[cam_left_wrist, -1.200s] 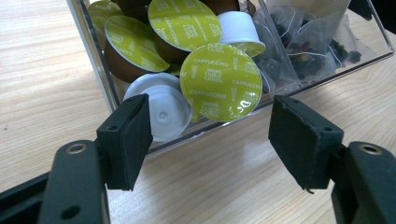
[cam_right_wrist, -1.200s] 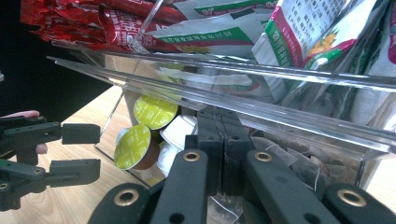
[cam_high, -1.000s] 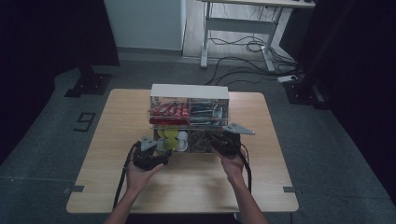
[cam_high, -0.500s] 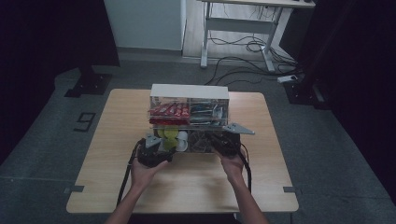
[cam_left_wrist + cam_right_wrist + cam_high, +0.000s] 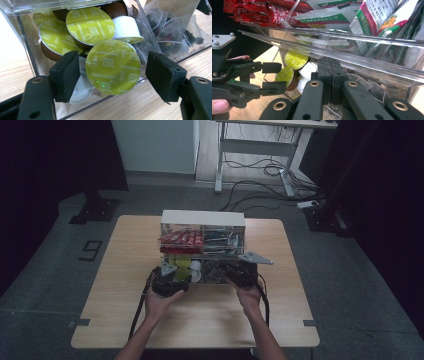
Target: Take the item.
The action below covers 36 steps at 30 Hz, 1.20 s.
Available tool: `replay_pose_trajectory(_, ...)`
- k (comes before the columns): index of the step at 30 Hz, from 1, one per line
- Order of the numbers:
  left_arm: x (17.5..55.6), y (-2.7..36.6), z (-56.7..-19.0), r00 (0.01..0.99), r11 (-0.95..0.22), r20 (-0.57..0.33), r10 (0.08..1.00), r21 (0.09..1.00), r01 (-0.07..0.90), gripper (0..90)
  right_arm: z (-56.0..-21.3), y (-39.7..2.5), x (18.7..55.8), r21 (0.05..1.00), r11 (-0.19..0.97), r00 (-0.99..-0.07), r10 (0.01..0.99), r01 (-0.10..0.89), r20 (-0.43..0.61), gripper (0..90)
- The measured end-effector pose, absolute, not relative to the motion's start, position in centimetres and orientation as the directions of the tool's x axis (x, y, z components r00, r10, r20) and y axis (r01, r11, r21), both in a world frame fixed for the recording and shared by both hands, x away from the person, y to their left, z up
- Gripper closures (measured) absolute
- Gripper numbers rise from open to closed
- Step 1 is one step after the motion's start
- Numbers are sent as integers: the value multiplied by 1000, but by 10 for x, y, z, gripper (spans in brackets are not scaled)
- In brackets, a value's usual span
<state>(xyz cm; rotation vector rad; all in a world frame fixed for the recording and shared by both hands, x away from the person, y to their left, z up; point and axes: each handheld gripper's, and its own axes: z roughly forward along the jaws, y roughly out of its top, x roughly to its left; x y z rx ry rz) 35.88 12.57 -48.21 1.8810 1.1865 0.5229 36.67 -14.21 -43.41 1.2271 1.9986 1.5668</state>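
Left gripper view: jaws of the left gripper (image 5: 113, 75) are spread wide either side of a green cappuccino capsule (image 5: 113, 67), untouched, in the clear drawer (image 5: 25, 32).
Right gripper (image 5: 329, 82): jaws pressed together at the drawer's front, beside tea bags (image 5: 170, 37).

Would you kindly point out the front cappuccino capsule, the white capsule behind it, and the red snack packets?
front cappuccino capsule (image 5: 113, 67), left gripper view, middle of its green foil lid.
white capsule (image 5: 125, 28), left gripper view, its white side wall.
red snack packets (image 5: 262, 12), right gripper view, wrapper of a front packet.
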Motion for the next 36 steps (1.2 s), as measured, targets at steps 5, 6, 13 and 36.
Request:
replay_pose_trajectory(5, 360, 124, -483, 462, -205, -79, 884, 820, 534, 278, -434, -142, 367, 905, 27, -580, 776, 425, 249, 883)
replay_pose_trajectory(6, 360, 124, -483, 462, -205, -79, 884, 820, 534, 278, -434, -142, 367, 905, 27, -580, 776, 425, 249, 883)
replay_pose_trajectory(13, 360, 122, -485, 453, -203, -70, 889, 827, 524, 262, -435, -142, 367, 904, 26, -579, 776, 426, 251, 883)
replay_pose_trajectory(36, 356, 114, -489, 467, -216, -57, 882, 833, 509, 300, -437, -141, 367, 905, 22, -578, 776, 425, 252, 880)
